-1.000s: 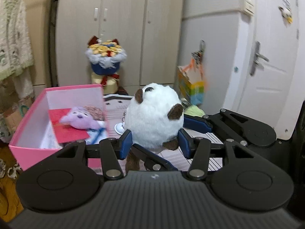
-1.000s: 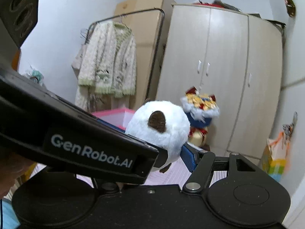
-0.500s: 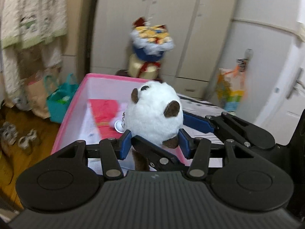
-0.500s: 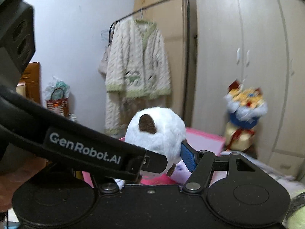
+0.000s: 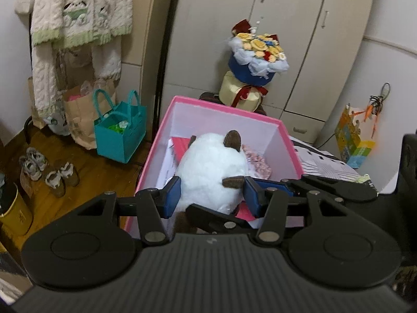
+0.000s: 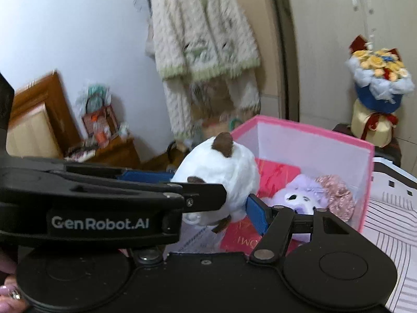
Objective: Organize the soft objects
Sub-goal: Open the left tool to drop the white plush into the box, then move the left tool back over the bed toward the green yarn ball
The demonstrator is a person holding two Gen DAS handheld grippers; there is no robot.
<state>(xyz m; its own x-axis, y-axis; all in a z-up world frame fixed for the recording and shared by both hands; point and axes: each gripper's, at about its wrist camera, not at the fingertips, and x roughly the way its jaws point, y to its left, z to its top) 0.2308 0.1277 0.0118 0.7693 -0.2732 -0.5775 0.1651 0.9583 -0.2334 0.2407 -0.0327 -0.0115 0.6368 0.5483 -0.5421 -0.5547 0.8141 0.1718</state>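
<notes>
While the white plush toy [image 5: 208, 172] hangs over the open pink box [image 5: 226, 112], both grippers have hold of it: the left gripper [image 5: 211, 195] presses its blue pads into the toy's two sides, and the right gripper [image 6: 234, 195] appears clamped on it as well, one blue pad against the fur and its other finger crossing beneath the left tool. The toy sits above the box's near half, not yet resting on anything inside. Within the box, toward its far right corner, lie a purple plush [image 6: 299, 195] and a pink sequinned piece [image 6: 336, 195] on top of red cards [image 6: 276, 174]. Beyond the box stands a flower bouquet [image 5: 258, 52]; to the box's left, on the floor, is a teal bag [image 5: 120, 133].

The step in hand looks like the delivery of the toy into the box. The next move probably calls for lowering it into the free space left of the purple plush, then spreading both pairs of fingers so the soft body drops clear without catching on a pad.
</notes>
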